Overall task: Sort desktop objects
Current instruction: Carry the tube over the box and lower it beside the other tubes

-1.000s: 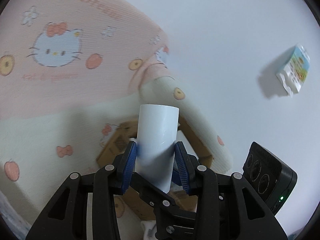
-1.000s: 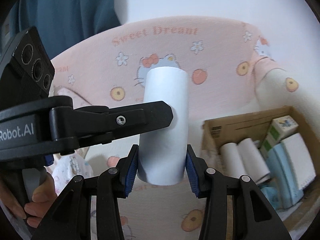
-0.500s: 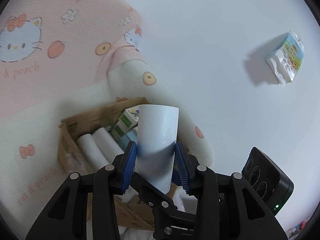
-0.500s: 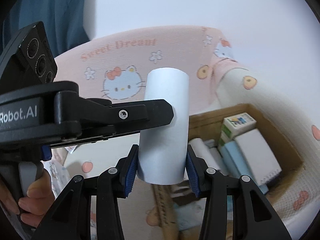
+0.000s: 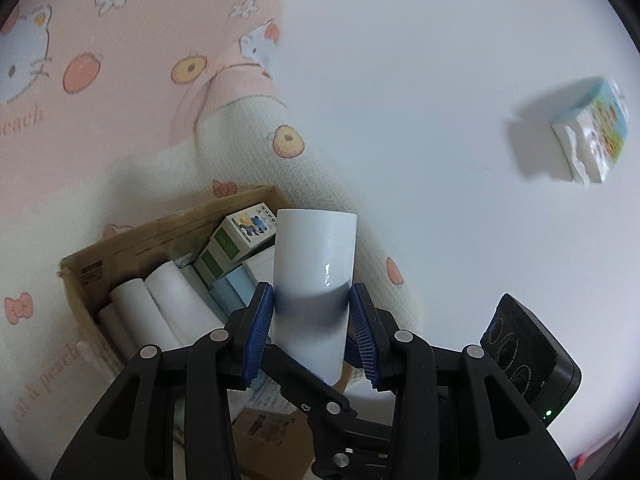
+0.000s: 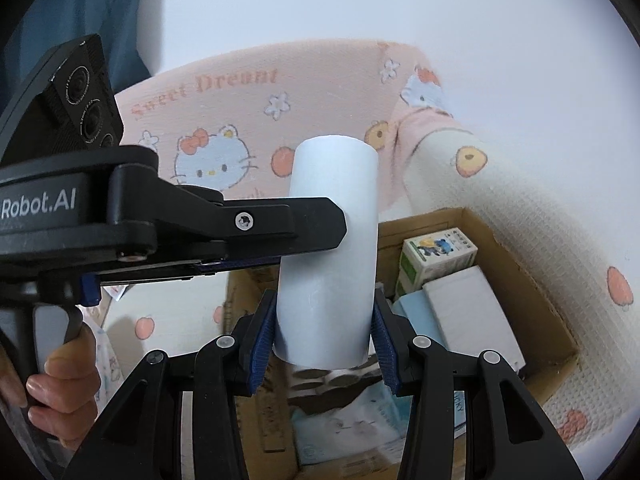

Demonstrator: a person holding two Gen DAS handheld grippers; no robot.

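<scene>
My left gripper [image 5: 312, 320] is shut on a white cylinder [image 5: 316, 268], held upright over a cardboard box [image 5: 132, 240]. My right gripper [image 6: 326, 328] is shut on a second white cylinder [image 6: 332, 240] above the same box [image 6: 532, 280]. The left gripper also shows in the right wrist view [image 6: 312, 232], its finger just left of and in front of the right cylinder. The box holds white rolls [image 5: 160, 304], a green-and-white carton [image 5: 236, 244], pale blue and white boxes [image 6: 468, 312] and tissue packs [image 6: 352, 432].
A pink and cream Hello Kitty blanket [image 5: 100, 80] lies under and around the box. A small colourful tissue pack [image 5: 592, 132] lies apart on the white surface at right. A hand [image 6: 60, 376] holds the left gripper's handle. Blue fabric [image 6: 80, 4] is at upper left.
Both grippers, still holding their cylinders, have swung toward the cardboard box. The box has come from the edge of each view to beneath the cylinders.
</scene>
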